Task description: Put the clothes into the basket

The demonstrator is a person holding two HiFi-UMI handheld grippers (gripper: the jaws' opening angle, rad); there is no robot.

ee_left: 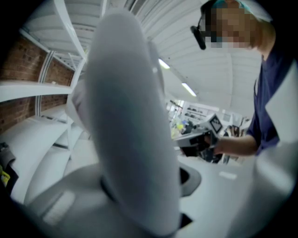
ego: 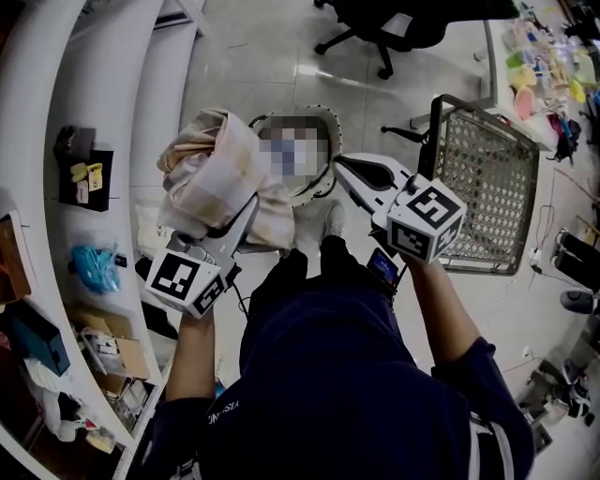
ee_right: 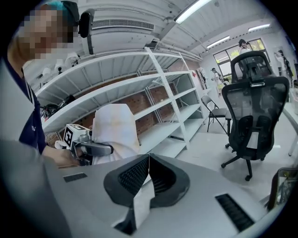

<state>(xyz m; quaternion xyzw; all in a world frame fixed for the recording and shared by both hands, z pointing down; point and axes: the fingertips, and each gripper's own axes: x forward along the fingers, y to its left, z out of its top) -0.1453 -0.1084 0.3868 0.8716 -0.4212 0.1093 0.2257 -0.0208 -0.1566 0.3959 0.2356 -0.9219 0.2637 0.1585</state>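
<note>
A beige and pink checked garment (ego: 220, 178) is bunched up in my left gripper (ego: 232, 223), whose jaws are shut on it. In the left gripper view the pale cloth (ee_left: 130, 121) fills the space between the jaws and hides most of the scene. A round white basket (ego: 323, 183) with a dark scalloped rim stands on the floor just right of the bundle; its inside is partly hidden. My right gripper (ego: 345, 165) hangs over the basket's right rim, shut and empty. In the right gripper view its black pads (ee_right: 135, 174) meet at the tips, and the garment (ee_right: 116, 130) shows to the left.
White curved shelves (ego: 94, 112) holding small items run along the left. A metal wire basket (ego: 487, 187) stands on the floor at right. A black office chair (ego: 384, 28) is at the back, and a cluttered table (ego: 548, 66) at the top right.
</note>
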